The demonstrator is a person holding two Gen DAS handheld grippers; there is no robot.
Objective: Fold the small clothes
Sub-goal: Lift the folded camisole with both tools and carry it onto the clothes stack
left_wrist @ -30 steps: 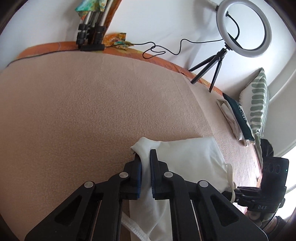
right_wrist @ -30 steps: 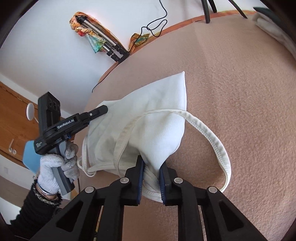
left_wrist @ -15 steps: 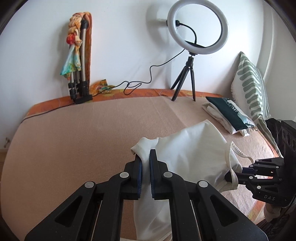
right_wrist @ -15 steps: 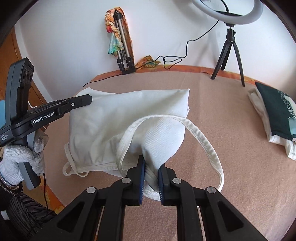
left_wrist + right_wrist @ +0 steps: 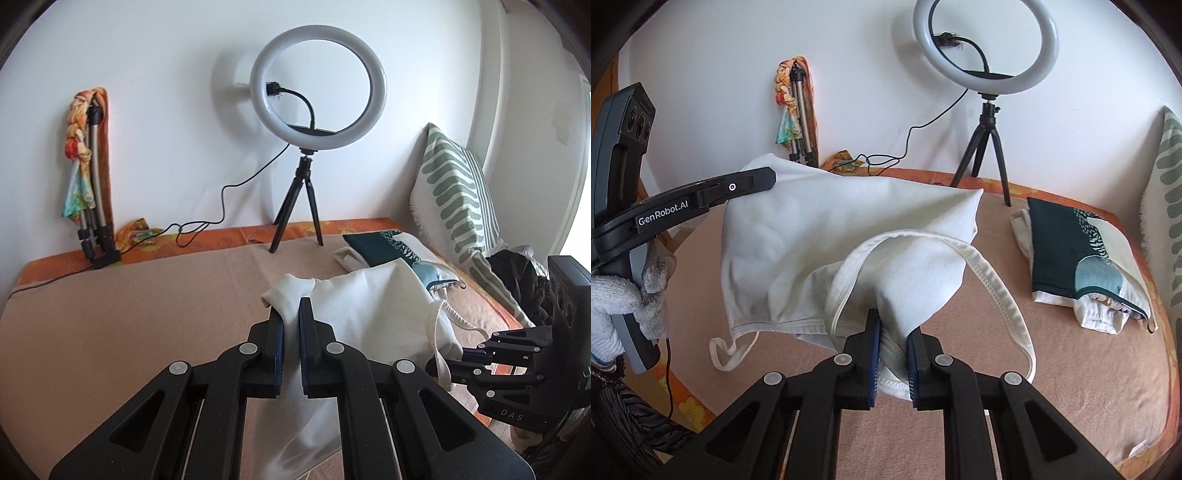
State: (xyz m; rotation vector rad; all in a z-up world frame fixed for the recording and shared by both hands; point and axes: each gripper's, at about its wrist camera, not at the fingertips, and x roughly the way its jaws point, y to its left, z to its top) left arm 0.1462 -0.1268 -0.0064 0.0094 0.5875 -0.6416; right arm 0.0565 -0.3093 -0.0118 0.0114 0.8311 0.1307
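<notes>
A white strappy top [image 5: 369,306] hangs stretched between both grippers above the beige bed blanket [image 5: 129,302]. My left gripper [image 5: 291,314] is shut on one bunched edge of it. In the right wrist view the same top [image 5: 798,236] spreads out to the left, and my right gripper [image 5: 892,325] is shut on a gathered fold near its armhole band. A loose strap [image 5: 1001,291] loops down on the right of that grip. The left gripper [image 5: 764,181], held by a gloved hand [image 5: 613,314], pinches the far corner. The right gripper [image 5: 439,363] shows at the right of the left wrist view.
A ring light on a tripod [image 5: 306,184] stands at the back of the bed. Folded clothes [image 5: 1078,258] lie at the right beside a striped pillow [image 5: 454,199] and dark clothes [image 5: 517,273]. A folded tripod wrapped in a scarf [image 5: 92,177] leans on the wall, its cable [image 5: 207,221] trailing.
Both grippers rose and levelled out, keeping their hold on the white top. It lifted off the blanket and now hangs between them, and the wall and ring light came into view.
</notes>
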